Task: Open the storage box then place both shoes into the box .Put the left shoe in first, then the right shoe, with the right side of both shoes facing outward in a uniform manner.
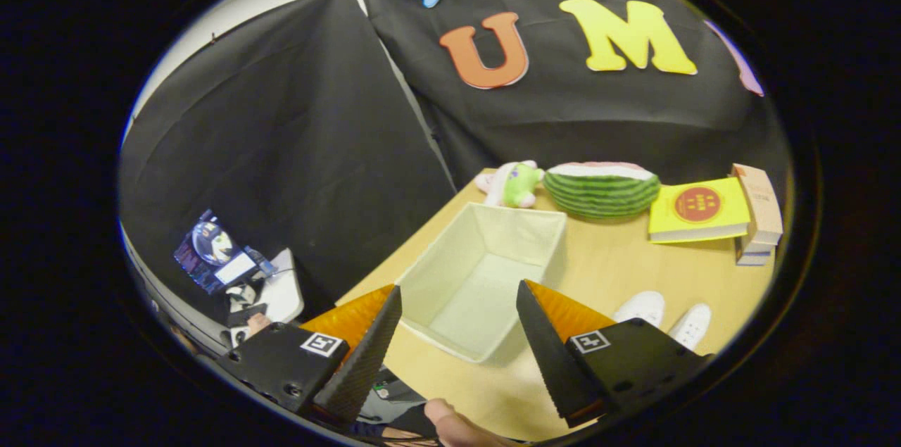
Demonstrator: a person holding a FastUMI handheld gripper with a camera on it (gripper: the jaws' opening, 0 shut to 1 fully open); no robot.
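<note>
1. Jaws spread wide, pinching nothing, held in the air above the desk.
2. Between and just beyond their tips sits the storage box, a pale fabric bin, open at the top with its inside bare.
3. Two white shoes lie side by side on the desk, beside the right finger and partly hidden by the gripper's body; only their toe ends show, so which is left and which right I cannot tell.
4. Beyond the box, near the desk's far edge, lies a small pink-and-green plush toy, and just beside it a watermelon-slice cushion.
5. Next to the cushion a yellow book leans on a short stack of books.
6. Part of a hand shows below the fingers.
</note>
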